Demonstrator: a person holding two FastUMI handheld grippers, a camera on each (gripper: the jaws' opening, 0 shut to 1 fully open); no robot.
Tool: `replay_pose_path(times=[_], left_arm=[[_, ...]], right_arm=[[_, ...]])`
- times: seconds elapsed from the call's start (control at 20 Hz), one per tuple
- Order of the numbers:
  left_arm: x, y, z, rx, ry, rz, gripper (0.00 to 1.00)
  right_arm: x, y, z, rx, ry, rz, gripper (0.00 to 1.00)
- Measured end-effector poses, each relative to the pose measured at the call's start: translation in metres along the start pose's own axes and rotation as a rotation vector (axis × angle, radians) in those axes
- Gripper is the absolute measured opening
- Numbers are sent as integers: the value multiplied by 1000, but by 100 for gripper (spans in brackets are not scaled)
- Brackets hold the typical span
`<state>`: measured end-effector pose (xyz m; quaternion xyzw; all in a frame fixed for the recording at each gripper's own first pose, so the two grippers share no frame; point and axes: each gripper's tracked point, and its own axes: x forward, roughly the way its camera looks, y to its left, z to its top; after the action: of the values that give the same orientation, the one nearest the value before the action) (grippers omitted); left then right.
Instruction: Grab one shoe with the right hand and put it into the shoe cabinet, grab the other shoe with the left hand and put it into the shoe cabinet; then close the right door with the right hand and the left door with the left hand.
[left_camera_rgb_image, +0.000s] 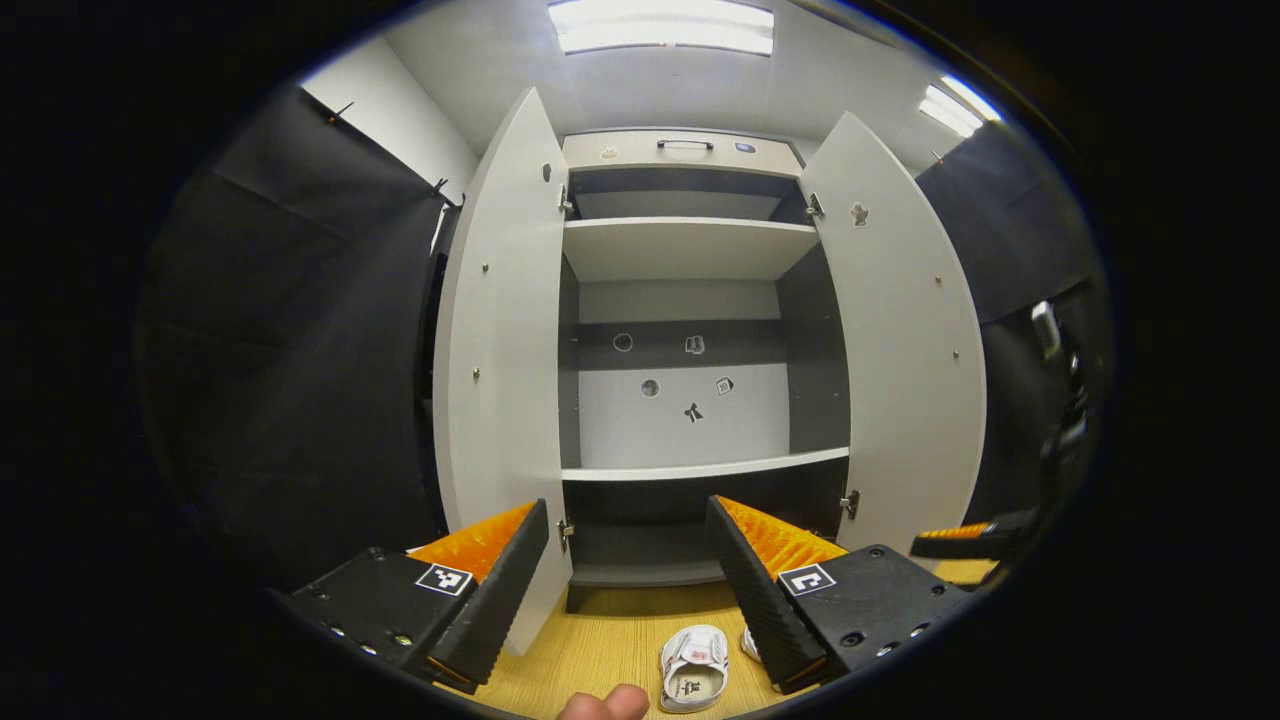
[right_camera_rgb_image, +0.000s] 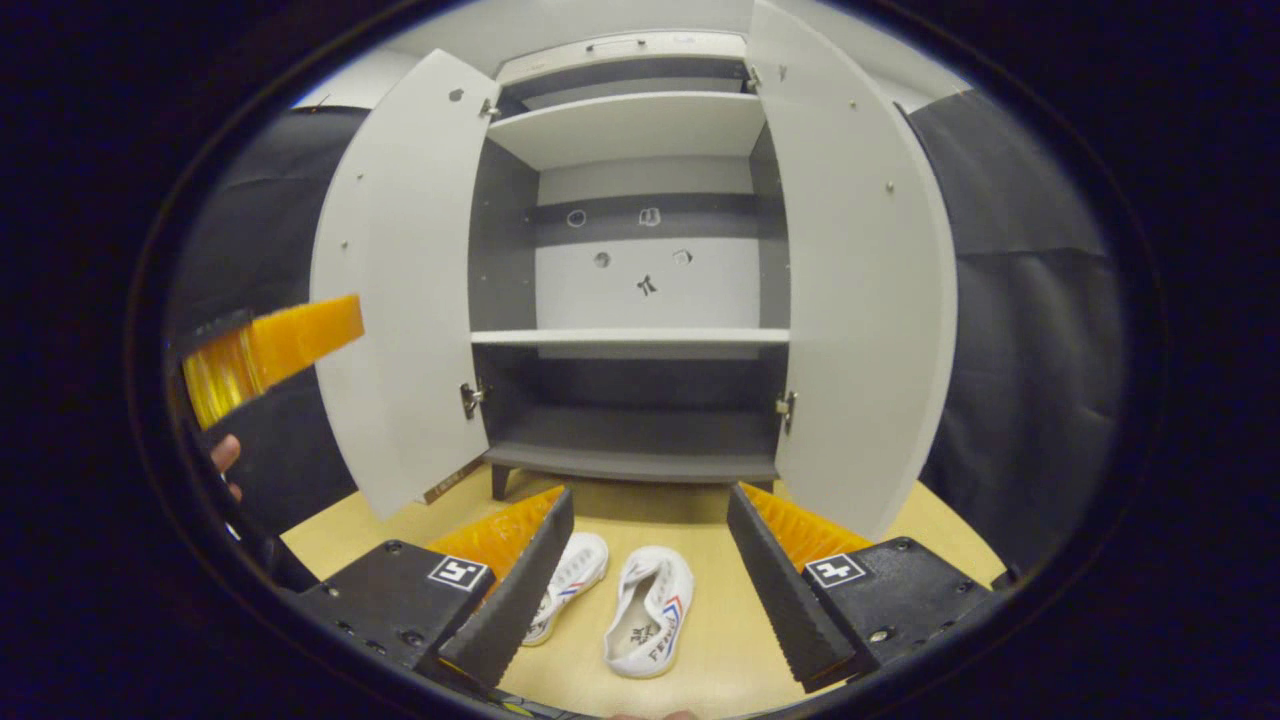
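Lying side by side on the wooden floor (right_camera_rgb_image: 700, 660) just ahead of and below the spread, empty right gripper (right_camera_rgb_image: 648, 560), both white shoes (right_camera_rgb_image: 650, 610) point lengthwise toward the open shoe cabinet (right_camera_rgb_image: 640, 400) beyond.

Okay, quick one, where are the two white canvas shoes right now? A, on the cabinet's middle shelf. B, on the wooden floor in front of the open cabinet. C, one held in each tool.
B: both white canvas shoes lie side by side on the light wooden floor before the open grey shoe cabinet, and its shelves hold none.
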<state>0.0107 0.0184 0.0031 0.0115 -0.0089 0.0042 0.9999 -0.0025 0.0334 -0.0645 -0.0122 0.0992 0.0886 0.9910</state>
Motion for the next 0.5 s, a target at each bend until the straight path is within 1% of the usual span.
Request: replay_pose_path(times=[0.15, 0.25, 0.45, 0.5], left_arm=[[1, 7, -5, 5, 12, 12, 95], [2, 13, -9, 5, 21, 23, 95], [3, 22, -15, 21, 31, 45, 95], [4, 23, -17, 21, 30, 44, 95]], right_arm=[[-2, 9, -28, 8, 104, 44, 100], [-4, 15, -40, 24, 149, 65, 100], [-4, 18, -60, 31, 220, 76, 96], [-5, 17, -64, 23, 237, 80, 93]])
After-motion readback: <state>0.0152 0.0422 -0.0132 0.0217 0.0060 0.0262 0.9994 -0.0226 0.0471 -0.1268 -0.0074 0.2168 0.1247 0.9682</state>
